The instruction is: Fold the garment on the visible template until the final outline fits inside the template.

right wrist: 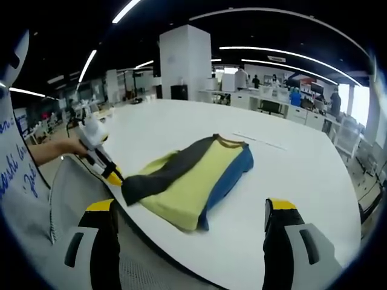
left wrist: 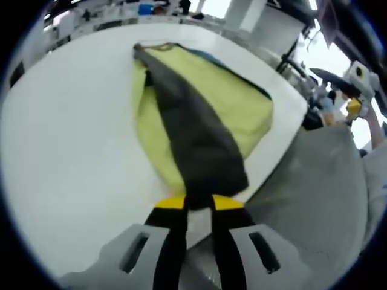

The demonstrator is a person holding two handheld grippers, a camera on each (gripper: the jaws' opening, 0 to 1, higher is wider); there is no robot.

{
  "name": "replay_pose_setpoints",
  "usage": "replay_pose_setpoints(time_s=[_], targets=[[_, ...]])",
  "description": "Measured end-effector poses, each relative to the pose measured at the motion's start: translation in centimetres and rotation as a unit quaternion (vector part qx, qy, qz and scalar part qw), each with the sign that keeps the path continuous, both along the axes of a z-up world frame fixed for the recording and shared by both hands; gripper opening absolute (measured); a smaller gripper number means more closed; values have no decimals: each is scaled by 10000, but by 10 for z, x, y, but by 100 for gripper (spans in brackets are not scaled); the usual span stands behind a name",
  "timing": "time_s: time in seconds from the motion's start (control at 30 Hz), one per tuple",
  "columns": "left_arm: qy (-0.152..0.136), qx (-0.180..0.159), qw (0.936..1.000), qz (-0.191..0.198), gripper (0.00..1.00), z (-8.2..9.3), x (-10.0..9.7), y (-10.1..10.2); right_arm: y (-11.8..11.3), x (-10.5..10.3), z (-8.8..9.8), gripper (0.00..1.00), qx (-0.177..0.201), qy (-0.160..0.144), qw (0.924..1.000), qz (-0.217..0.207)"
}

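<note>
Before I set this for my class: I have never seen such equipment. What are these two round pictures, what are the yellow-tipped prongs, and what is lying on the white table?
No robot here: a person holds a hand tool with a two-jaw claw in each hand. A fisheye camera rides on each tool and looks forward along its jaws, hence the round pictures.

In the left gripper view, the left claw rises from the bottom edge, its yellow-tipped jaws closed on the dark sleeve of a garment. In the right gripper view, the right claw stands with its jaws wide apart, holding nothing. The same left claw enters that view from the left, in the person's hand.

On the white table lies a partly folded shirt, yellow-green with dark and blue parts. I cannot make out a template under it.
</note>
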State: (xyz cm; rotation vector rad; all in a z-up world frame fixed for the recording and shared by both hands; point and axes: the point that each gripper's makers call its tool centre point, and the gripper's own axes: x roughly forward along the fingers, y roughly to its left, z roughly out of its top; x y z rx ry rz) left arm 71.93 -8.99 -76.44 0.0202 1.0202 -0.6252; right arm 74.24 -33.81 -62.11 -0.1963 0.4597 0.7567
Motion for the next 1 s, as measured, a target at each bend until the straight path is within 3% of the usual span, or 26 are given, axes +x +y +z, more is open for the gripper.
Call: replay_pose_setpoints(time_s=[0.57,0.7,1.0], targets=[[47,-140,9999,20,0,-4,-3,-3,-1,-1,-1,100,27,21,10000,-26],[109,-80,9999,22,9,-8,-4,-2,-1,-1,-2,100,11,31,10000,-20],[143,-94,9999,15,7,-12,-2,-6,-1,-1,-3,100,17,59,10000,-18]])
